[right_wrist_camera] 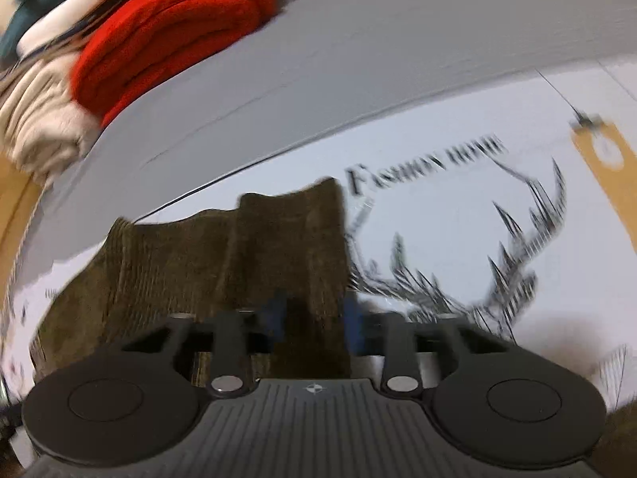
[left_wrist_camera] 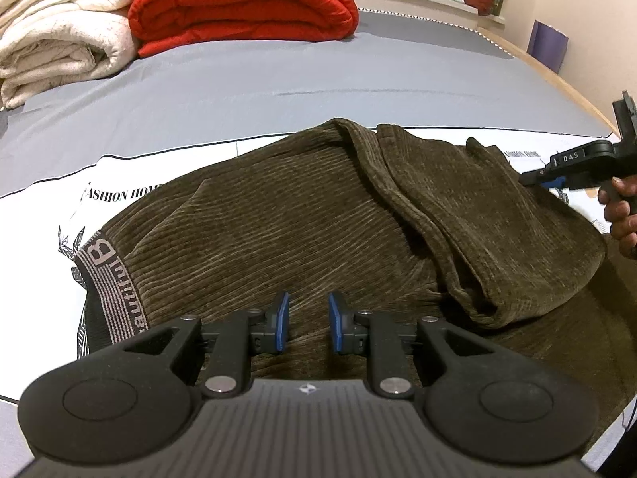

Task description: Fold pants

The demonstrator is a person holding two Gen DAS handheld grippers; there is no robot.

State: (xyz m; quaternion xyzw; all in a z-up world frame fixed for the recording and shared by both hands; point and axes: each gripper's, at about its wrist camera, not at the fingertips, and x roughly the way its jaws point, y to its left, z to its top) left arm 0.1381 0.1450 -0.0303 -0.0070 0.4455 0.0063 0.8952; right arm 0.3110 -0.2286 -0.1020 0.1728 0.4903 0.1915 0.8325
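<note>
Over the near part of the pants (left_wrist_camera: 278, 239), the left tongs (left_wrist_camera: 308, 324) stand with their blue-padded fingers (left_wrist_camera: 282, 320) parted by a clear gap and nothing between them; corduroy shows through the gap. The right tongs (right_wrist_camera: 314, 320) appear in their own view, much blurred, with fingers spread wider and a strip of the brown cloth running up between them; whether the pads touch it cannot be told. In the left view the right tongs (left_wrist_camera: 535, 178) sit at the far right edge of the garment, held by the person's hand (left_wrist_camera: 621, 215).

Edges and room: the pants lie on a white printed sheet (left_wrist_camera: 131, 183) with lettering and a dark antler pattern, itself spread over the grey bed (left_wrist_camera: 278, 79). Bare white sheet lies to the left of the waistband and, in the right view, broadly to the right of the cloth (right_wrist_camera: 458, 207). Beyond the garment the grey cover runs open to a red folded quilt (left_wrist_camera: 243, 4) and cream folded blankets (left_wrist_camera: 59, 36) at the far side, well apart from the pants. A wooden bed edge (left_wrist_camera: 557, 75) bounds the right.

Condition of the garment: olive-brown ribbed corduroy, waistband (left_wrist_camera: 105, 283) with woven lettering at the left, one layer doubled over on the right with a thick rounded fold (left_wrist_camera: 497, 302) and rumpled ridges along it.
</note>
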